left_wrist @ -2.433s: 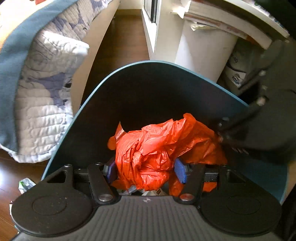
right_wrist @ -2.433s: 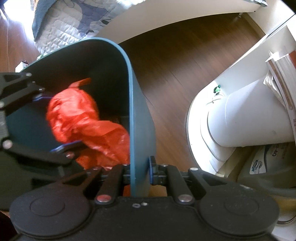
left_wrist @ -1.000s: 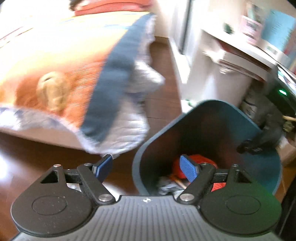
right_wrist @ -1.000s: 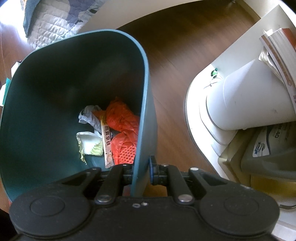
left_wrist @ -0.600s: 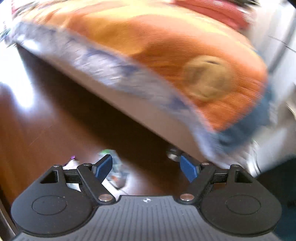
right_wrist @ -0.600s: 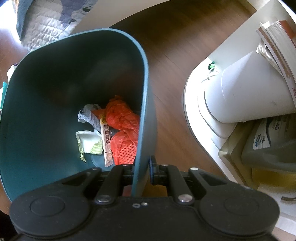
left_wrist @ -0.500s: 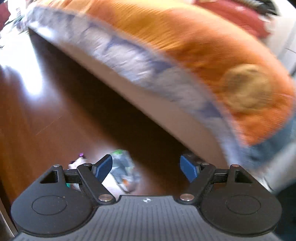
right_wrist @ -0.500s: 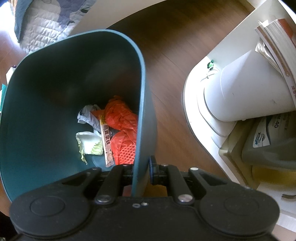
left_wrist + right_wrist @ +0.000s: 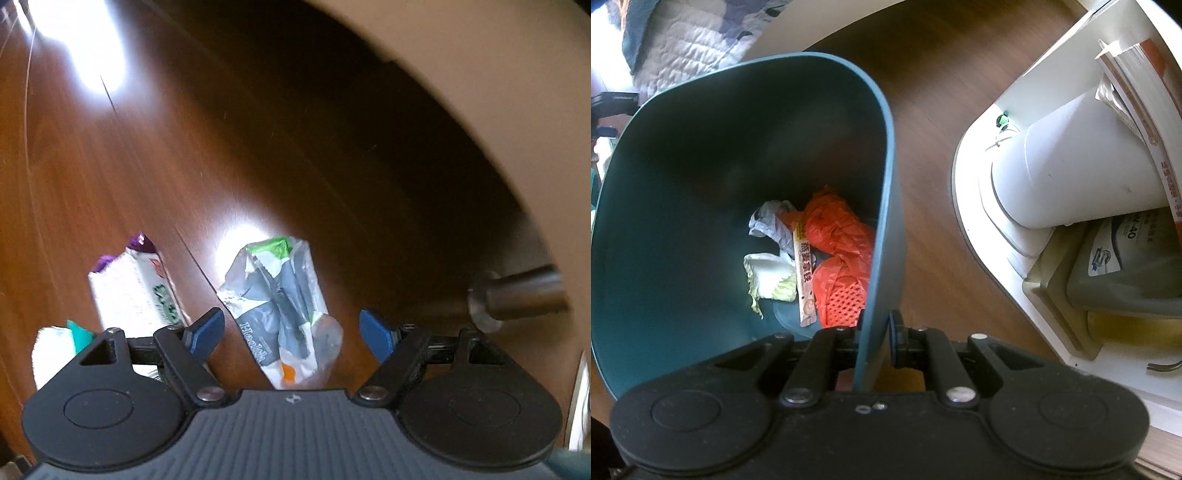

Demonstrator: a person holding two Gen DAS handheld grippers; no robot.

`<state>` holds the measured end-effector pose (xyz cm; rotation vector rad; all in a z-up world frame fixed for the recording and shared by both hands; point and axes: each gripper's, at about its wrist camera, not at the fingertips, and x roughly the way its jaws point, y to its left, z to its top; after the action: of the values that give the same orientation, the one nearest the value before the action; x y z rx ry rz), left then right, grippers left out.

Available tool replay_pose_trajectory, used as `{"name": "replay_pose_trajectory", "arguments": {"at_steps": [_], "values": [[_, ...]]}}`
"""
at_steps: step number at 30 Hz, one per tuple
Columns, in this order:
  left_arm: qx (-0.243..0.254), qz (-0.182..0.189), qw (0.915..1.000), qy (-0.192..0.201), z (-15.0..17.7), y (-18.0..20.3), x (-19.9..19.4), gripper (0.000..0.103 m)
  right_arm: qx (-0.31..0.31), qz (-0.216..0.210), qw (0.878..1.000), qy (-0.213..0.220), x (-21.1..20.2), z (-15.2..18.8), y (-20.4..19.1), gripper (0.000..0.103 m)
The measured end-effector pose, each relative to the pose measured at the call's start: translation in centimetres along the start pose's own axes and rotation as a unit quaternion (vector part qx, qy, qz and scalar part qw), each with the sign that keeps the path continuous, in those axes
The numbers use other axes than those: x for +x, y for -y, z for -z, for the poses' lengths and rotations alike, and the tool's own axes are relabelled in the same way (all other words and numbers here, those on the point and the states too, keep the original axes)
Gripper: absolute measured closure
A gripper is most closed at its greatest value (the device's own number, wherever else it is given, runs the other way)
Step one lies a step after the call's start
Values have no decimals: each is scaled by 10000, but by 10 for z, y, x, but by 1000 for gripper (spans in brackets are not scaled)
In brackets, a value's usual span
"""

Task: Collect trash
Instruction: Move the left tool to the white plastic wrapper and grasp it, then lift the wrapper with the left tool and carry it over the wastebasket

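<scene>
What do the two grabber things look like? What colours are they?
The left gripper has a ribbed dark grey body, two round black discs, black link arms with silver screws, and blue pads on its fingers. The right gripper is the same shape, all black and smooth on top, with dark blue pads. No cables, sleeves or hands show.

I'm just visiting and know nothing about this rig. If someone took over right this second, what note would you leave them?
Left gripper: open, empty, over the crumpled grey-green wrapper on the wood floor.
Right gripper: shut on the teal bin wall.
Done: orange bag, cabbage leaf, sachet and crumpled paper are in the bin.
Left: grey-green wrapper, white purple-ended packet, white-teal scrap.
</scene>
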<state>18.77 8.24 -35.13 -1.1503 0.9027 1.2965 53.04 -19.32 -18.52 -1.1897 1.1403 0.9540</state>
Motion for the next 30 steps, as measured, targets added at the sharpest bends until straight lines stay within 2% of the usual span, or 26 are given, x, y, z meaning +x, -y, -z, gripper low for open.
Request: {"name": "replay_pose_trajectory", "arguments": {"at_steps": [9,14,15,16,19,21,26,30], "values": [[-242,-206,9990,-326,-4,-3,45,24,80,91,9998,-141,1,0,-2,94],[52,-372,9991,-192,-2,4,47,41,136,143,9996,-180,3,0,-2,95],[87,-381,9991,-171,-2,5,46,47,153,154,9996,-189,4,0,-2,95],[136,-399,9990,-164,0,6,45,58,160,162,9996,-192,4,1,-2,95],[247,-398,9988,-109,4,9,41,72,154,180,9995,-194,4,0,-2,96],[364,-387,9986,-26,8,13,41,78,147,205,9995,-189,5,0,-3,96],[536,-420,9976,97,15,18,20,81,93,258,9995,-129,3,-1,-6,96],[709,-289,9968,244,22,20,-9,81,33,252,9997,-35,2,-2,-5,97]]}}
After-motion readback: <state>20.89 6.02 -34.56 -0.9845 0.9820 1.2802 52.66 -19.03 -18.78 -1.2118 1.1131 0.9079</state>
